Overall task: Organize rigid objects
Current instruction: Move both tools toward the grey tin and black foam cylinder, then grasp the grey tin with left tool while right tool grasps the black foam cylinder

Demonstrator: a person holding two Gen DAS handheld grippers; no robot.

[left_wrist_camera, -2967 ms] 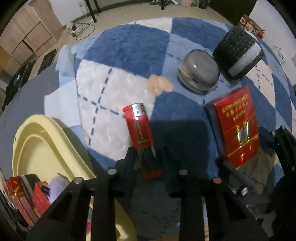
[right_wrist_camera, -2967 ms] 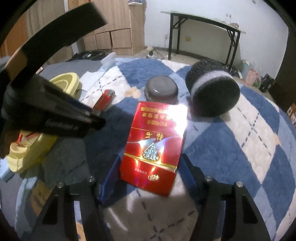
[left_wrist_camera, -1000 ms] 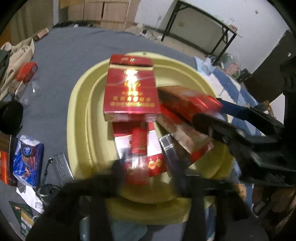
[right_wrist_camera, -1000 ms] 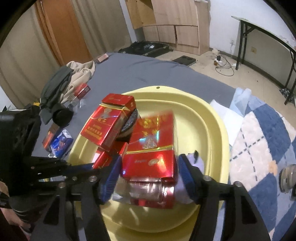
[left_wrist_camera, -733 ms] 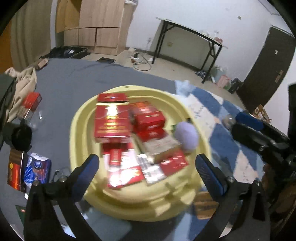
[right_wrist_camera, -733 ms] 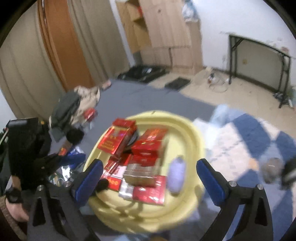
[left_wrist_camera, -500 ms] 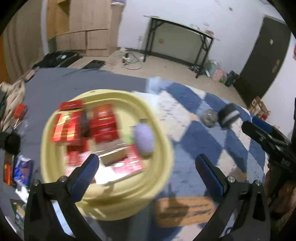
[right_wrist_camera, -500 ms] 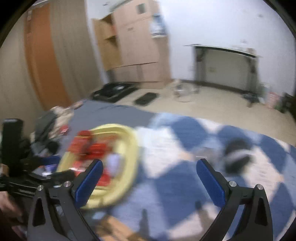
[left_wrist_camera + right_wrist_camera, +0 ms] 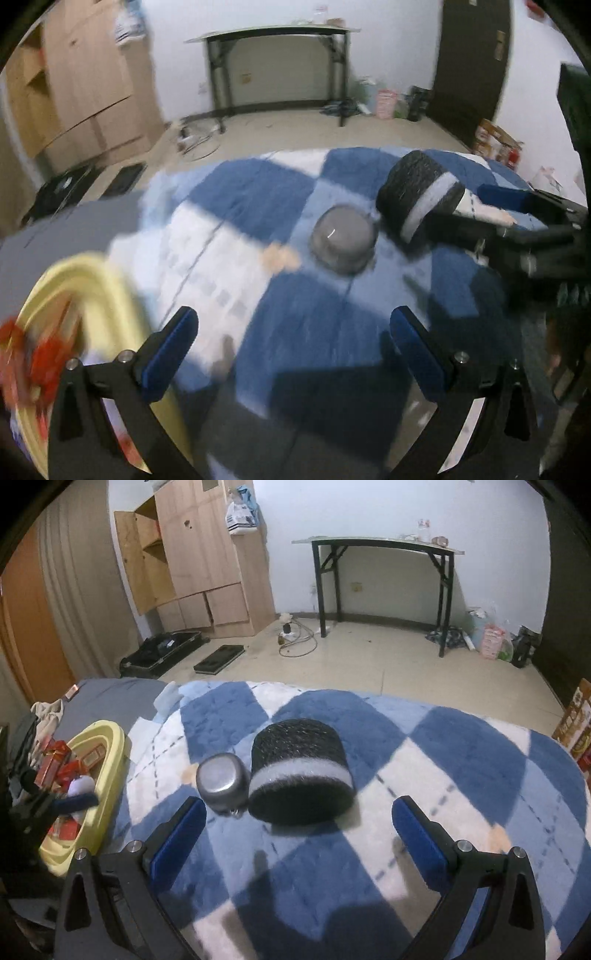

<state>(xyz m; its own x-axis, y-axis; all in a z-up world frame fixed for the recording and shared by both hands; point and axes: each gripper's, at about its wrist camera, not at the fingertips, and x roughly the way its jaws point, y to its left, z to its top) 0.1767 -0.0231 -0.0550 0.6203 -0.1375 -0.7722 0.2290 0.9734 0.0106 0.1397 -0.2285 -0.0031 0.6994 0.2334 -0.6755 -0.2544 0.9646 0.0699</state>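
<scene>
Left claw (image 9: 291,332): spread wide with nothing between its blue pads, hanging over the blue-and-white checked rug (image 9: 303,317); this view is smeared with blur.
Right claw (image 9: 299,819): spread just as wide and empty, pointing down at the rug (image 9: 424,760) with the two loose things lying just ahead of its tips.
Grey tin (image 9: 221,781): a small rounded metal container on the rug, just left of the black roll and about touching it; in the left view it sits near the middle of the rug (image 9: 343,238).
Black roll (image 9: 299,771): a fuzzy dark cylinder with a pale grey band, lying on its side on the rug; in the left view it is beyond the tin, to the right (image 9: 421,195).
Yellow basin (image 9: 107,760): at the rug's left edge, well apart from the tin and roll, holding red boxes (image 9: 55,760) and a pale purple fuzzy ball (image 9: 82,784).
Left view of basin (image 9: 92,280): only a blurred yellow rim and red smears at the lower left.
Background: a wooden cabinet (image 9: 199,561) and a black-legged folding table (image 9: 380,550) stand against the white wall.
</scene>
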